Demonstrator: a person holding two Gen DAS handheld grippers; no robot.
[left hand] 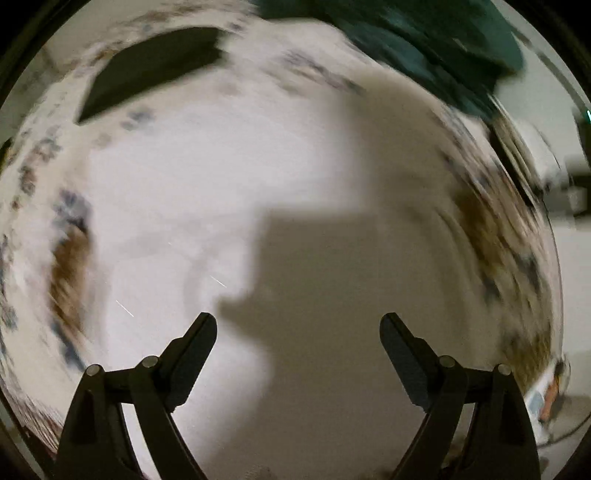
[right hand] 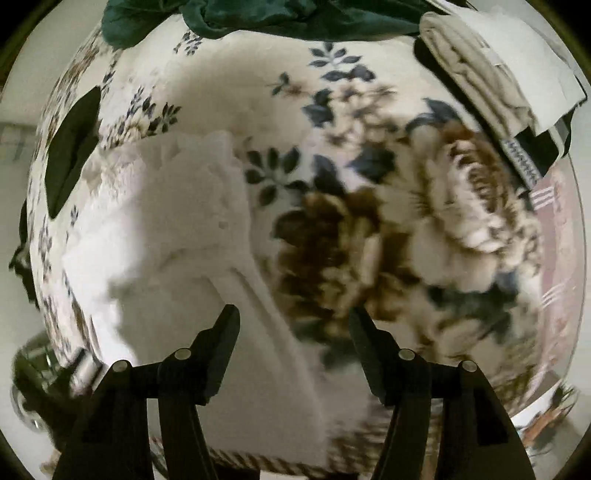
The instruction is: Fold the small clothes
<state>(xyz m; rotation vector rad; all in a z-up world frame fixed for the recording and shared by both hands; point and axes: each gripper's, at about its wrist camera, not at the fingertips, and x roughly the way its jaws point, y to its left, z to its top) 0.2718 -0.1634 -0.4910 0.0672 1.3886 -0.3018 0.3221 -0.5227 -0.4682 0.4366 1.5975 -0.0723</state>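
Observation:
A white garment (left hand: 221, 192) lies spread on a floral cloth (left hand: 70, 258). It fills the middle of the left wrist view, which is blurred. My left gripper (left hand: 298, 325) is open and empty just above it. In the right wrist view the white garment (right hand: 177, 229) lies left of centre, with a long edge running down toward my right gripper (right hand: 293, 319), which is open and empty above that edge.
A dark teal garment (right hand: 280, 18) lies bunched at the far edge and shows in the left wrist view (left hand: 424, 40). A folded black piece (left hand: 147, 70) lies far left, also in the right wrist view (right hand: 72, 151). Stacked beige and white clothes (right hand: 487, 70) sit far right.

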